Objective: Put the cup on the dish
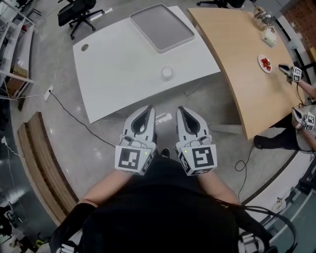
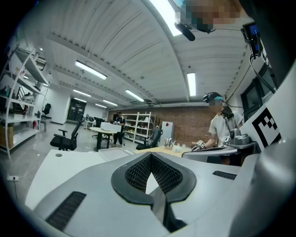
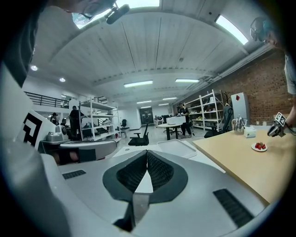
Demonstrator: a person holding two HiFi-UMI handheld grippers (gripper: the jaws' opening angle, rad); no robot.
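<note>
A small white cup (image 1: 167, 72) stands on the white table (image 1: 118, 74), near its front right edge. Behind it lies a flat grey rectangular tray (image 1: 162, 27), the only dish-like thing on this table. My left gripper (image 1: 147, 110) and right gripper (image 1: 180, 110) hover side by side over the floor, close to my body and short of the table's front edge. Both are shut and hold nothing. In the left gripper view the left gripper (image 2: 150, 156) has its pads together at the tips. The right gripper (image 3: 147, 153) looks the same in its own view.
A curved wooden table (image 1: 247, 64) adjoins on the right, with a plate of red food (image 1: 265, 63), a kettle (image 1: 261, 17) and another person's grippers (image 1: 296, 73). An office chair (image 1: 79, 12) stands beyond the white table. Cables (image 1: 74, 116) trail over the floor at left.
</note>
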